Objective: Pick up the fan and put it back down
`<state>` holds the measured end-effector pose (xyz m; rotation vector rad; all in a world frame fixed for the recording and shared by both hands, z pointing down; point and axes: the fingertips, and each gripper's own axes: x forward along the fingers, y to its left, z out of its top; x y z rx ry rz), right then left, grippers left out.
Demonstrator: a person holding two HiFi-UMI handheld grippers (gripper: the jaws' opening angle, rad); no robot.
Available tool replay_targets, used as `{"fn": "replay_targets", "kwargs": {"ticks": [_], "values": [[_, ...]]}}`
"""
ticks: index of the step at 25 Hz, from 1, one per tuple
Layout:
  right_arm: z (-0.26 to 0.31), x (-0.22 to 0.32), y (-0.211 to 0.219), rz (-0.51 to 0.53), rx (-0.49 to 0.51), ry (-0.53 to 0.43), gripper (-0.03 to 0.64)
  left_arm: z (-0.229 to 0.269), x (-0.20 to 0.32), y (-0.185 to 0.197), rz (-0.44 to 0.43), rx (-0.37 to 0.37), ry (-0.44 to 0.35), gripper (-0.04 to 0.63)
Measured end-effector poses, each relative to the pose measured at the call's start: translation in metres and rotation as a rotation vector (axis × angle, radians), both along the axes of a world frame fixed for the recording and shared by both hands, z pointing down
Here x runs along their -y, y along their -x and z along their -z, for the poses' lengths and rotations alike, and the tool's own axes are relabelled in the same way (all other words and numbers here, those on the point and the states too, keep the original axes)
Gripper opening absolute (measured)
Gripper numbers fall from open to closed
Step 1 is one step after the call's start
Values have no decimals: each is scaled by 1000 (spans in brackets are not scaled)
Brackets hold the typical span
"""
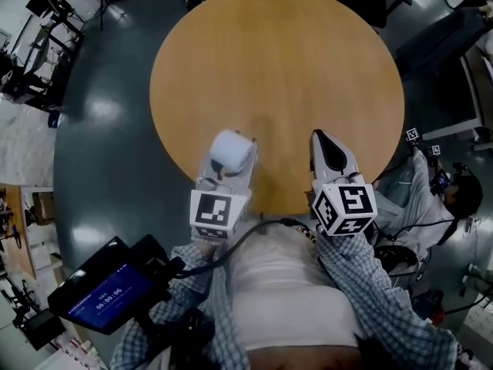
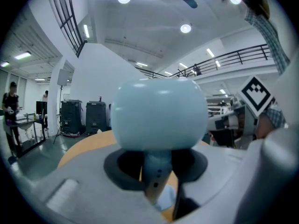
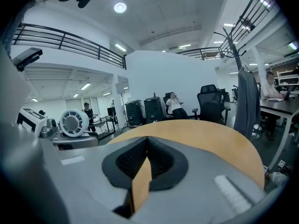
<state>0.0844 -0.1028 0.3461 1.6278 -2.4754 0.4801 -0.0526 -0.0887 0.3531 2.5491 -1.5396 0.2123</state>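
1. We see our left gripper [image 1: 229, 163] closed on the thin neck of the little fan [image 1: 231, 151]. Its jaws are part way open, just wide enough for the neck.
2. The fan's round, pale blue head sits just above the jaws.
3. The fan is over the near side of the round wooden table [image 1: 277, 60].
4. Our right gripper [image 1: 330, 154] is beside it, jaws together, holding nothing.

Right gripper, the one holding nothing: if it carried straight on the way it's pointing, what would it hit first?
Probably the round light-brown wooden table: the right gripper tilts slightly down over its bare top, with nothing standing in the way. Depth is hard to judge.
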Motion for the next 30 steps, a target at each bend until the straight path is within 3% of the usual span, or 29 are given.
{"fn": "replay_targets", "kwargs": {"ticks": [30], "values": [[4, -2, -7, -26, -7, -13, 3, 7, 2, -2, -19, 5, -33, 129]]}}
